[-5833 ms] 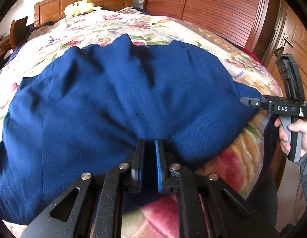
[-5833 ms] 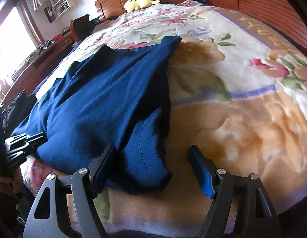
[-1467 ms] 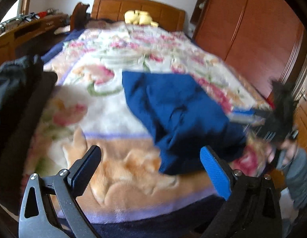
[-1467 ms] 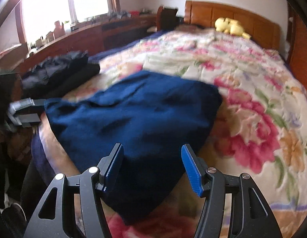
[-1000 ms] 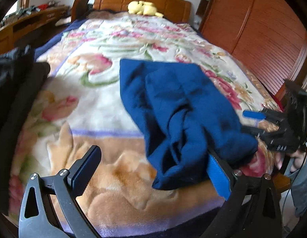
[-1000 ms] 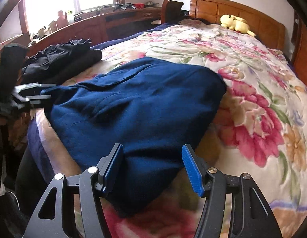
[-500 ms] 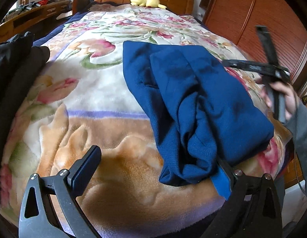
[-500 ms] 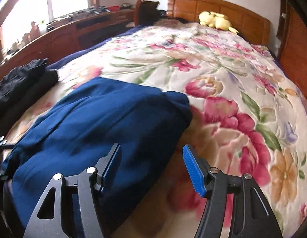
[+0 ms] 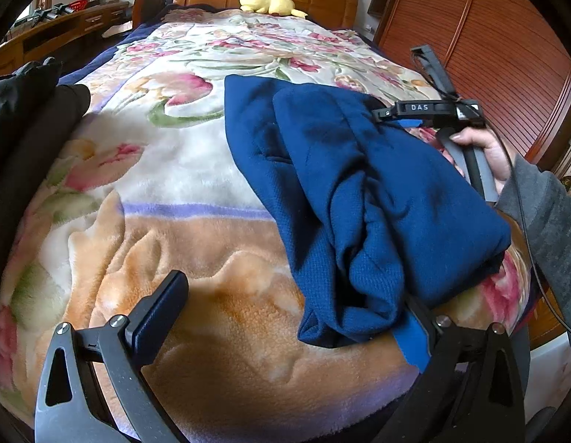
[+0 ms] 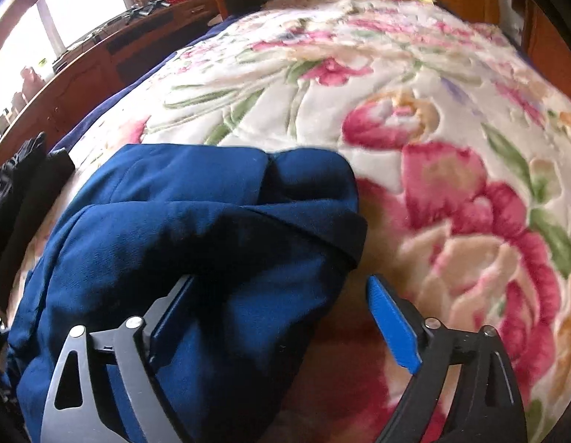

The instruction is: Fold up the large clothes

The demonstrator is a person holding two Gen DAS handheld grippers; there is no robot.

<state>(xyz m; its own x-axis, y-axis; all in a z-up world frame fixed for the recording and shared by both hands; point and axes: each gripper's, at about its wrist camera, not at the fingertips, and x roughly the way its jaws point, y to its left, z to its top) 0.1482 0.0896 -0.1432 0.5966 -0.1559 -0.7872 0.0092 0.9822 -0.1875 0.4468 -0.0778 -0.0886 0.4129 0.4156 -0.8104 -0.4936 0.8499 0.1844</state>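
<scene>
blue garment (image 9: 359,192) folded on bed (image 9: 182,243), soft, bulky, likely floppy; pinch thick folded edges; left hand-held gripper (image 9: 285,317) and right hand-held gripper (image 10: 281,313) both agape, empty

The only readable text is "DAS", in white capitals on the black body of the right gripper (image 9: 407,116), seen from the left wrist camera. Nothing else carries legible writing.
</scene>
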